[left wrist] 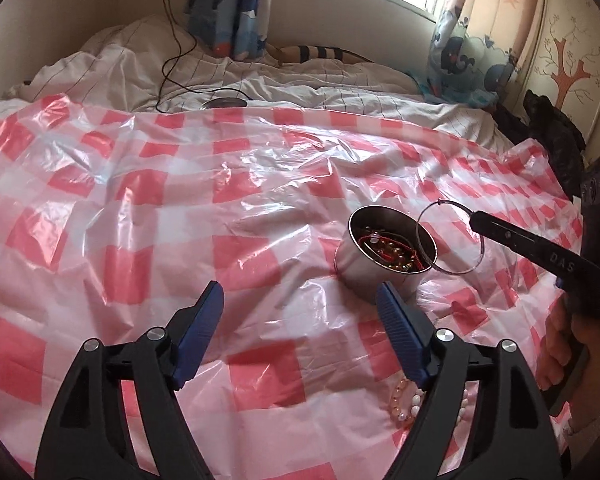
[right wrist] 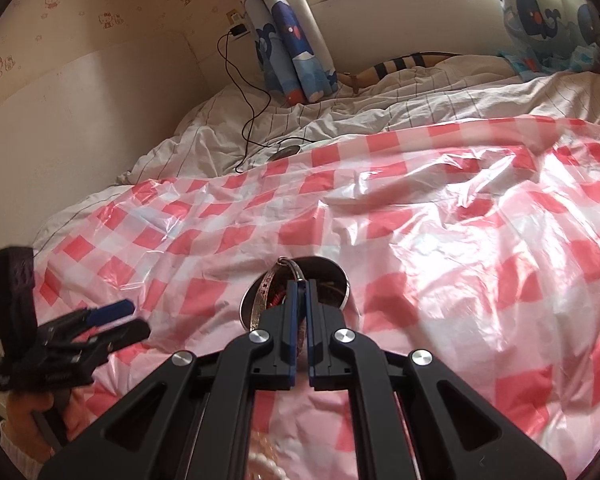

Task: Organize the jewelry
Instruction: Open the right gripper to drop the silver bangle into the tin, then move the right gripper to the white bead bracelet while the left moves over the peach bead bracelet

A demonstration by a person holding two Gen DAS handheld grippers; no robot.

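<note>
Landmark: the steel tin (left wrist: pixel 384 256), standing on the red-checked plastic sheet (left wrist: pixel 180 200) spread over the bed, its mouth tipped toward you, red cord and beads already inside.

Your right claw (left wrist: pixel 474 216) is pinched narrow on the thin silver bangle (left wrist: pixel 450 238). The grip is at the hoop's upper right edge, and the hoop hangs on edge, overlapping the tin's right rim, partly over the mouth. In the right wrist view, the bangle (right wrist: pixel 274 296) runs out past the claw (right wrist: pixel 302 286) with the tin (right wrist: pixel 340 280) right behind it. What matters next, by my read: the hoop's plane sits steep against the mouth, so tilt or shift it left over the tin before letting go, or it may catch the rim.

Your left claw (left wrist: pixel 300 300) is wide and empty, just near-side and left of the tin. The pearl bracelet (left wrist: pixel 406 400) lies on the sheet, near side of the tin, under the left claw's right finger (left wrist: pixel 400 332). The left hand is nearer to it.
</note>
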